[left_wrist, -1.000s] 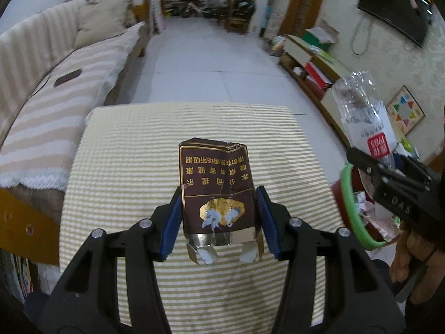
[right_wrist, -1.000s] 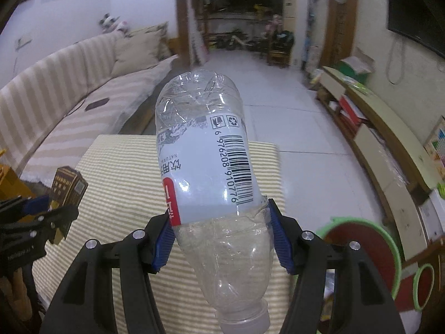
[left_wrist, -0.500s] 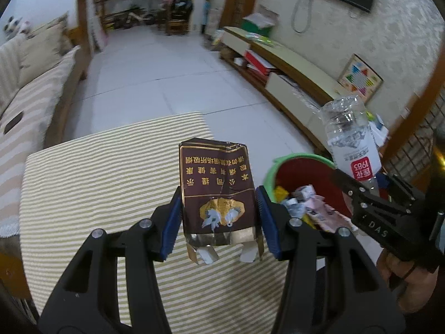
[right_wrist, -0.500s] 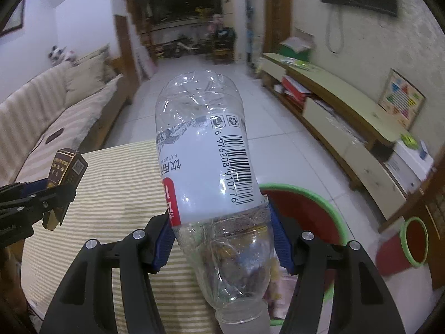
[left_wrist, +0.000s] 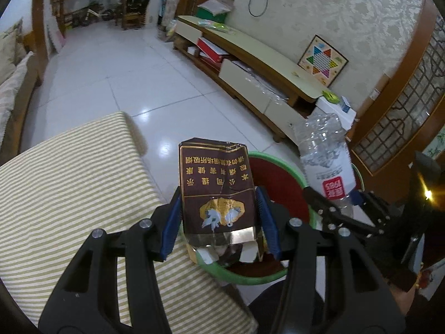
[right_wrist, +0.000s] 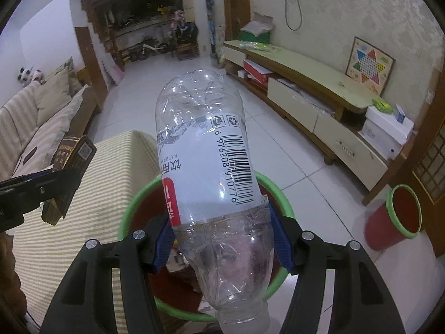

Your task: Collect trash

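Note:
My left gripper [left_wrist: 219, 220] is shut on a crumpled brown cigarette pack [left_wrist: 217, 192] and holds it over the near rim of a red bin with a green rim [left_wrist: 281, 186]. My right gripper [right_wrist: 222, 239] is shut on an empty clear plastic bottle [right_wrist: 205, 161] with a white label, cap end toward me, held above the same bin [right_wrist: 130, 203]. The bottle [left_wrist: 325, 158] and right gripper [left_wrist: 342, 208] show at the right of the left wrist view. The pack [right_wrist: 71, 161] and left gripper [right_wrist: 48, 188] show at the left of the right wrist view. Trash lies inside the bin.
A table with a striped cloth [left_wrist: 69, 194] stands left of the bin. A second red bin [right_wrist: 392, 217] stands on the tiled floor at right. A low TV cabinet [right_wrist: 300, 83] runs along the right wall. A sofa [right_wrist: 33, 117] is at far left.
Both grippers have swung right from over the table to over the red bin, still holding the pack and the bottle.

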Demonstrator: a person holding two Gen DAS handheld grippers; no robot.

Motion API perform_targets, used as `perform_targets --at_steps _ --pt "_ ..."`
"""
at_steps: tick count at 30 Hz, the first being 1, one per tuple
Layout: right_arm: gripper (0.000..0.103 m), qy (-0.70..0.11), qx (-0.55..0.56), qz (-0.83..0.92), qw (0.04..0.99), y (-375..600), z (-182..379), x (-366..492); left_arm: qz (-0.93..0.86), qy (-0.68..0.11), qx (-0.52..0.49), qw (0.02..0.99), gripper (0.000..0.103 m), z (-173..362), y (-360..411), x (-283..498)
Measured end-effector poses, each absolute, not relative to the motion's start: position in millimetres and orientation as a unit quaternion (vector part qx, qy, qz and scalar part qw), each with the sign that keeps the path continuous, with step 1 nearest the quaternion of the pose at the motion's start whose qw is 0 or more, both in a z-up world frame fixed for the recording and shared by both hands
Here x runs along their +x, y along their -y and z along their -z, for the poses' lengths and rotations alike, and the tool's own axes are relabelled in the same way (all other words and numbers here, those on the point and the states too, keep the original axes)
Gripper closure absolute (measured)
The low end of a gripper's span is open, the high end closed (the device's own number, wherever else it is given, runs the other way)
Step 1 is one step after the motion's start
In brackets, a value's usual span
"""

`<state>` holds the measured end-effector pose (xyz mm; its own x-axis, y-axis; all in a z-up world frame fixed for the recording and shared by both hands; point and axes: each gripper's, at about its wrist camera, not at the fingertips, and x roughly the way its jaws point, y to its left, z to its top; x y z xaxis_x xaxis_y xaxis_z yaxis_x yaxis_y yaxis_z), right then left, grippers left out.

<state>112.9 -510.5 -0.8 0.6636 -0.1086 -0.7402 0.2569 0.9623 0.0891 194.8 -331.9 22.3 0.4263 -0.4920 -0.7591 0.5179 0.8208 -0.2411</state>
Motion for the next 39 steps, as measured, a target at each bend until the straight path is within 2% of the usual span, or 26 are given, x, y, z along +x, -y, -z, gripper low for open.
perform_targets --at_steps 13,22,24,25,26,27,31,35,39 --pt "0.044 -0.407 0.108 0.090 0.903 524.2 17.4 118.6 0.323 -0.472 -0.001 0.820 0.054 -2.8 360.1 206.6" --pt "0.043 -0.408 0.109 0.082 0.903 528.9 19.4 123.3 0.328 -0.462 -0.015 0.824 0.053 -9.7 366.7 210.5" --pt "0.042 -0.416 0.110 0.075 0.900 527.6 22.4 126.1 0.331 -0.462 -0.021 0.822 0.047 -11.0 367.7 211.4" --pt "0.041 -0.417 0.109 0.079 0.899 527.8 23.2 126.4 0.330 -0.464 -0.025 0.822 0.030 -11.4 367.2 212.1" --pt "0.033 -0.417 0.110 0.083 0.898 528.3 23.4 126.1 0.328 -0.462 -0.030 0.823 0.015 -12.2 365.6 212.7" --pt "0.023 -0.415 0.109 0.087 0.899 528.6 22.9 125.5 0.325 -0.459 -0.035 0.826 0.012 -13.5 364.0 213.0" --pt "0.018 -0.413 0.111 0.087 0.900 526.6 21.1 125.4 0.315 -0.460 -0.042 0.829 0.006 -14.3 356.9 213.9" --pt "0.017 -0.410 0.110 0.086 0.901 524.1 17.2 124.6 0.309 -0.462 -0.047 0.830 0.006 -16.0 350.6 215.2" --pt "0.011 -0.405 0.106 0.087 0.904 519.1 10.2 123.4 0.303 -0.457 -0.041 0.835 0.006 -21.1 343.7 211.8"
